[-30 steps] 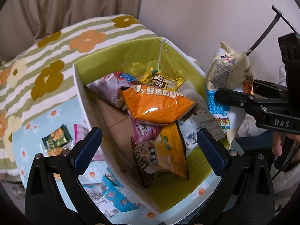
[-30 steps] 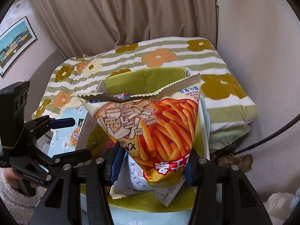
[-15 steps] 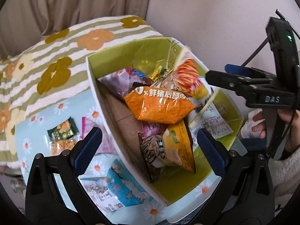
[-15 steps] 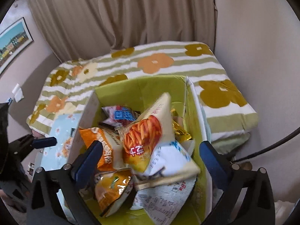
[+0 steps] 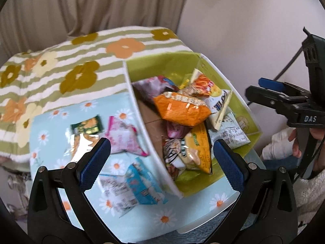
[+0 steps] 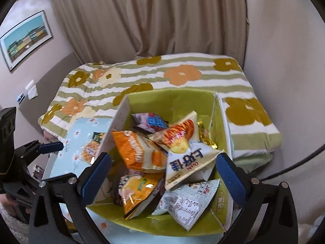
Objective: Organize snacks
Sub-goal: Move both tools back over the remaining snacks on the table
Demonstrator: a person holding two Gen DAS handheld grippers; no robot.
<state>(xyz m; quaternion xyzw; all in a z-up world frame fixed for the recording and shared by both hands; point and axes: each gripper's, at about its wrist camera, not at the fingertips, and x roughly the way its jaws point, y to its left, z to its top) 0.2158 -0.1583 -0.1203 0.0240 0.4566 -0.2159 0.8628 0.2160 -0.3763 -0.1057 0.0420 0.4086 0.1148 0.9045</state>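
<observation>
A green cardboard box (image 5: 241,105) (image 6: 170,97) holds several snack bags. The fries bag (image 5: 205,89) (image 6: 182,142) lies on top of the pile beside an orange bag (image 5: 180,107) (image 6: 138,150). A pink bag (image 5: 124,140), a green bag (image 5: 87,128) and a blue bag (image 5: 140,185) lie on the daisy-print tabletop (image 5: 50,122) left of the box. My left gripper (image 5: 160,160) is open and empty above the box's near left wall. My right gripper (image 6: 162,174) is open and empty above the box; it also shows in the left wrist view (image 5: 272,93).
A striped flower blanket (image 5: 71,65) (image 6: 182,75) covers the bed behind the table. Curtains (image 6: 142,20) and a wall lie beyond. A framed picture (image 6: 26,38) hangs at left. The left gripper shows in the right wrist view (image 6: 50,146).
My right gripper opened and let go of the fries bag, which dropped onto the pile in the box. My left gripper swung left, bringing the loose bags on the table into view.
</observation>
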